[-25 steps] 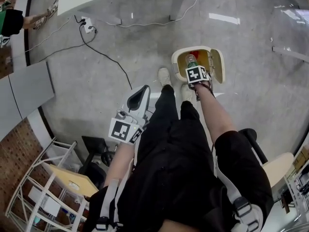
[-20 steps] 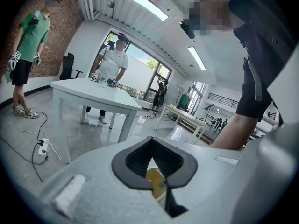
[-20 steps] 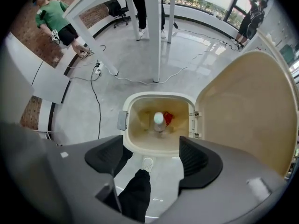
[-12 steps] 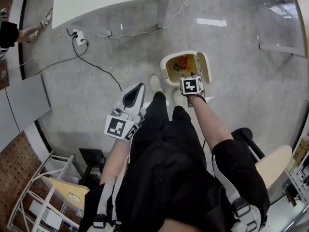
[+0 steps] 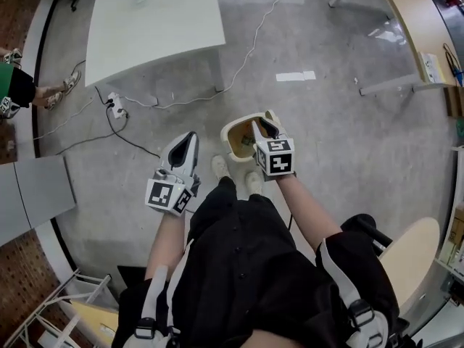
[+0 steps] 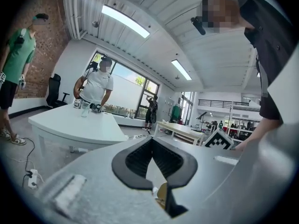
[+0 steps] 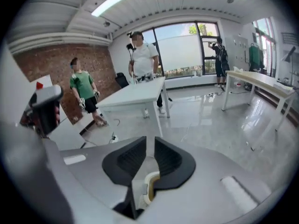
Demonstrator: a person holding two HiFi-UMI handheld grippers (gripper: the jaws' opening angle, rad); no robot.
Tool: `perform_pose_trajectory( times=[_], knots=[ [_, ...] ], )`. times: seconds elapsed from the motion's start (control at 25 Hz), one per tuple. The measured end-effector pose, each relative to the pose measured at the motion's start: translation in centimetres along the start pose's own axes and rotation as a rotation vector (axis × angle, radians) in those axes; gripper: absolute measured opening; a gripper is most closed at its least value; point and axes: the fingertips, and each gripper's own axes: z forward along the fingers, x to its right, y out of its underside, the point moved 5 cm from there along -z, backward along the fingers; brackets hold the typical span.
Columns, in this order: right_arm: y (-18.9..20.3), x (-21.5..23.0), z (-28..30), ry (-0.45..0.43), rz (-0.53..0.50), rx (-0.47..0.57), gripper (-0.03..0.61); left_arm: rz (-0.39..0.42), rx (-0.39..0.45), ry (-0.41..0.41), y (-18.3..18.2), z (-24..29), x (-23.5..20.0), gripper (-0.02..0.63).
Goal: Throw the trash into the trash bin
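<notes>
Gaping in head view, trash bin (image 5: pixel 228 135); right gripper view, rim (image 7: pixel 150 184) only.

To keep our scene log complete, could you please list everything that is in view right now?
floor: one, grey, glossy, all around
trash bin: one, cream, on the floor just ahead of the feet
table: one, white, upper left
power strip: one, white, on the floor beside the table
desk: one, wood-topped, upper right
chair: one, beige seat, lower right
bystanders: three; one in green, one in white, one in dark farther back
shoes: two, white, beside the bin
left gripper: one, grey, shut and empty, left of the bin
right gripper: one, grey, above the bin; jaws just closing, narrow gap, nothing between them
</notes>
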Motion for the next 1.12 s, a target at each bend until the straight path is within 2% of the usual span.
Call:
perform_pose_trajectory(
  times=[0.04, 0.12, 0.24, 0.4, 0.56, 0.72, 0.88, 0.96, 1.12],
  knots=[
    [-1.4, 0.6, -1.4, -0.009, 0.028, 0.045, 0.042, 0.004, 0.021, -0.008, -0.8, 0.0, 0.4, 0.0],
    [-3.7, 1.5, -4.7, -0.035, 0.102, 0.129, 0.011, 0.009, 0.069, -0.024, -2.5, -0.4, 1.4, 0.002],
    [-6.7, 2.1, -9.1, -0.089, 0.136, 0.245, 0.006, 0.042, 0.128, -0.043, -5.0, -0.8, 3.1, 0.002],
    [-10.5, 2.4, -13.4, -0.153, 0.013, 0.383, 0.006, 0.1, 0.202, -0.066, -7.3, -0.6, 5.5, 0.002],
    [-12.3, 1.6, -17.1, -0.171, -0.161, 0.505, 0.006, 0.13, 0.264, -0.066, -8.6, -1.5, 8.4, 0.001],
    [-10.6, 0.5, -19.4, -0.233, -0.239, 0.552, 0.006, 0.121, 0.302, -0.093, -7.9, -3.8, 11.5, 0.0],
    [-9.5, 0.0, -21.0, -0.197, -0.362, 0.567, 0.006, 0.103, 0.297, -0.127, -7.5, -5.5, 12.3, 0.0],
    [-9.9, -0.1, -21.8, -0.2, -0.362, 0.592, 0.006, 0.116, 0.312, -0.147, -8.1, -6.1, 12.2, 0.002],
    [-10.4, -0.3, -22.8, -0.226, -0.264, 0.651, 0.006, 0.136, 0.325, -0.168, -9.2, -7.4, 11.5, 0.0]
  ],
)
